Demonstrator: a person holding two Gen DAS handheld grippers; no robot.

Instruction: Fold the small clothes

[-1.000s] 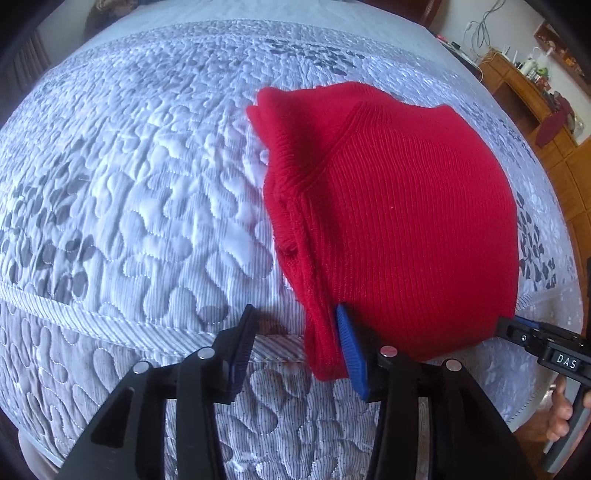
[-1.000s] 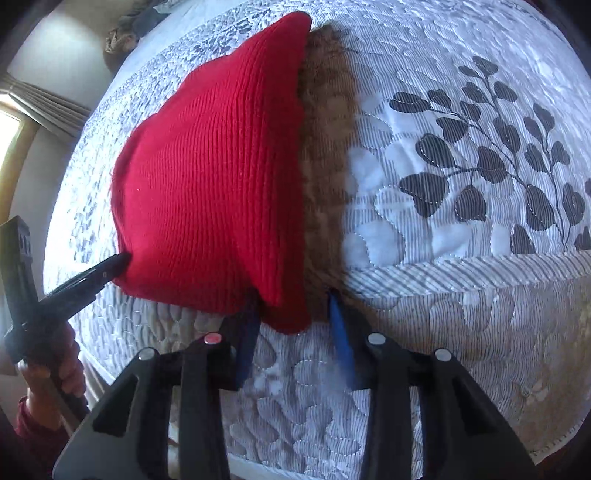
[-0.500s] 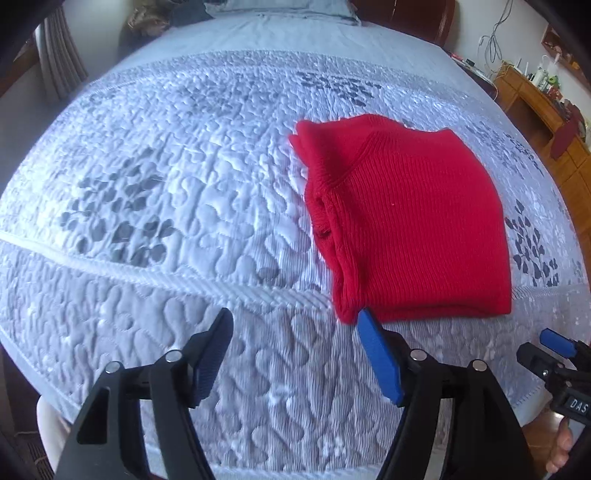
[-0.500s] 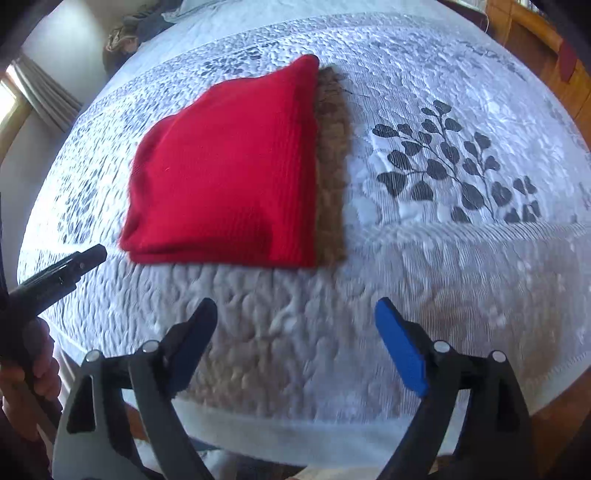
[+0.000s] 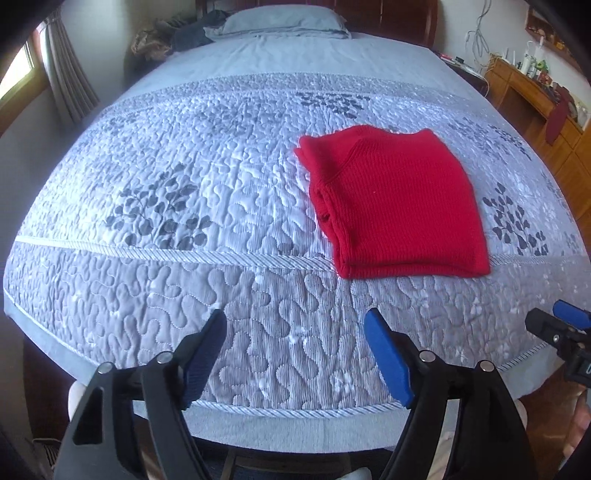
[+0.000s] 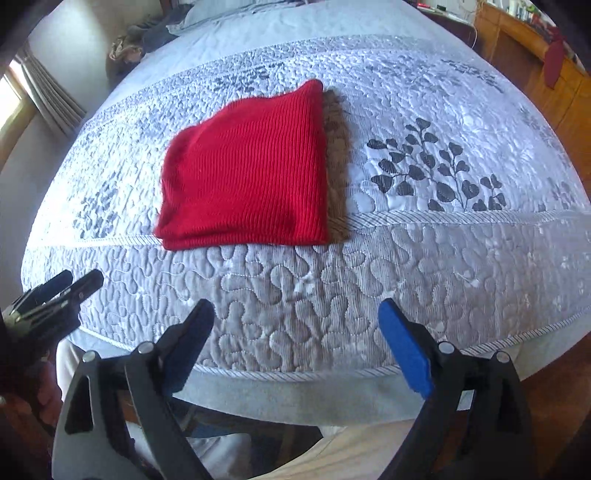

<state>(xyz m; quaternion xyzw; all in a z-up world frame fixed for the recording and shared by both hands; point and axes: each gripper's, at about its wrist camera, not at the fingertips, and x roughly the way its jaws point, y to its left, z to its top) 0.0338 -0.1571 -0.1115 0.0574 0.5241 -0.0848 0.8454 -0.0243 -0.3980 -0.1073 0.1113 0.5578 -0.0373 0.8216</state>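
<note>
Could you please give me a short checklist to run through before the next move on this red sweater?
1. Sweater folded into a flat rectangle on the quilt: ok.
2. Left gripper clear of sweater, jaws opening, nothing between: ok.
3. Right gripper clear, jaws opening, nothing between: ok.
4. Edges aligned: left side layers look uneven: not ok.
5. Another garment to fold within reach: cannot tell.

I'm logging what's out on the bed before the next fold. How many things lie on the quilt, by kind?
Red knit sweater, folded: 1
Pillow at the head of the bed: 1
Pile of dark clothes beside the pillow: 1, pieces too far off to count
Total: 3
</note>
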